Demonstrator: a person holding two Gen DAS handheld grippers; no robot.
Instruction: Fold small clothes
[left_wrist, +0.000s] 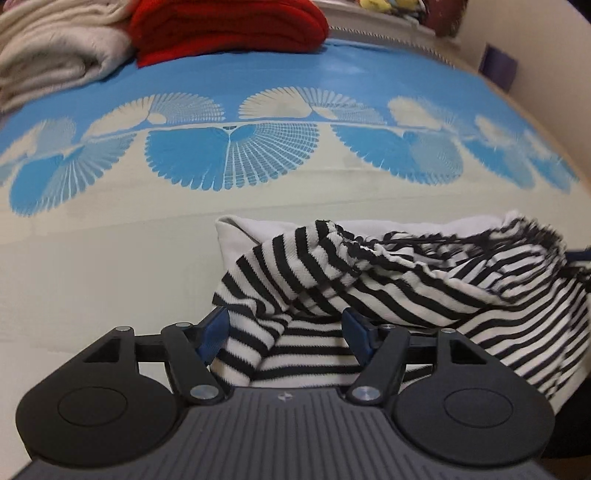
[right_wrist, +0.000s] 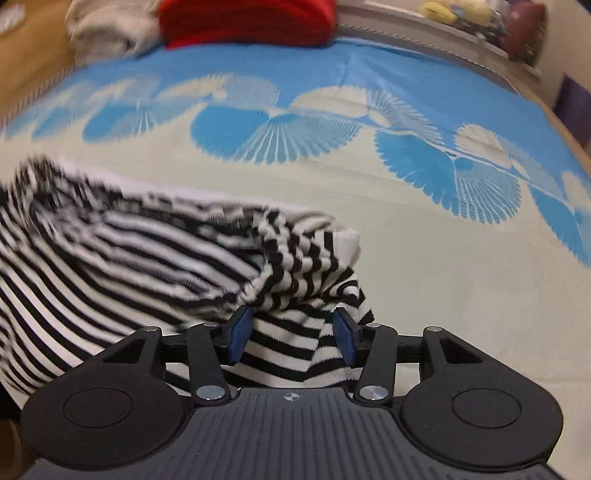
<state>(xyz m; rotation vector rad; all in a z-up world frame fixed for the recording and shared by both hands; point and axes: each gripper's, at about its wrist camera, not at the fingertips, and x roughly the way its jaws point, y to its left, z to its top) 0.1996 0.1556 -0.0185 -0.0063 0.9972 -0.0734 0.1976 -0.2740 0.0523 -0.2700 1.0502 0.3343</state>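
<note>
A black-and-white striped garment (left_wrist: 388, 280) lies bunched on the bed, with a plain white layer under it at its far edge. In the left wrist view my left gripper (left_wrist: 286, 328) is open, its blue pads on either side of the garment's left end, with cloth lying between them. In the right wrist view the same garment (right_wrist: 147, 258) stretches off to the left. My right gripper (right_wrist: 291, 336) is open too, with the garment's right end lying between its blue pads. Neither pair of pads presses the cloth.
The bed sheet (left_wrist: 110, 258) is cream near me and blue with white fan patterns farther off. A folded red blanket (left_wrist: 229, 26) and a cream blanket (left_wrist: 55, 55) lie at the far end. A wooden bed frame edge (right_wrist: 569, 122) runs along the right.
</note>
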